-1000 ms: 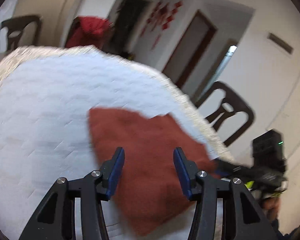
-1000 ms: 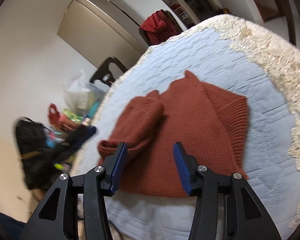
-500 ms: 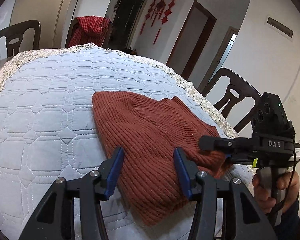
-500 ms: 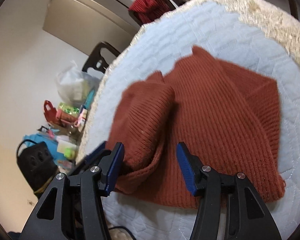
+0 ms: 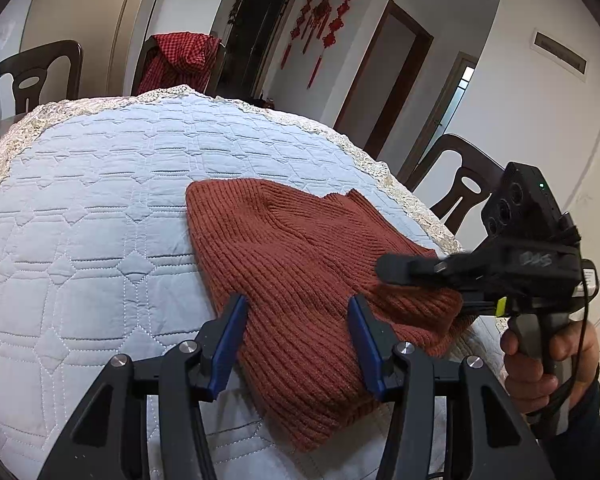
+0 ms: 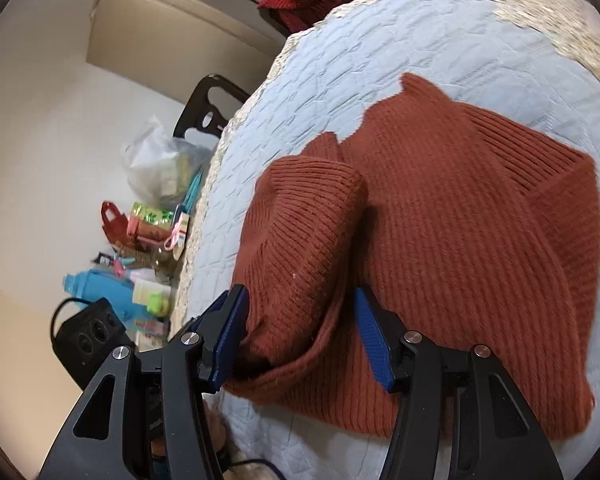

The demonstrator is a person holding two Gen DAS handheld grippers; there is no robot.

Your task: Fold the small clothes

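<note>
A small rust-red knit sweater (image 5: 300, 264) lies on the quilted pale-blue table cover (image 5: 84, 216), partly folded. In the right wrist view one sleeve (image 6: 304, 236) is folded over the sweater's body (image 6: 480, 220). My left gripper (image 5: 298, 334) is open and empty, just above the sweater's near edge. My right gripper (image 6: 302, 334) is open, its jaws astride the sleeve's cuff end. It also shows in the left wrist view (image 5: 416, 270), held by a hand at the sweater's right side.
The cover has a lace border (image 5: 384, 168). Dark wooden chairs (image 5: 456, 184) stand around the table; one holds a red checked cloth (image 5: 180, 60). A plastic bag (image 6: 160, 164), bottles and clutter (image 6: 140, 248) sit beyond the table's left edge.
The right gripper has moved in over the folded sleeve's cuff end. The left gripper has steadied over the sweater's near edge. Both stayed open.
</note>
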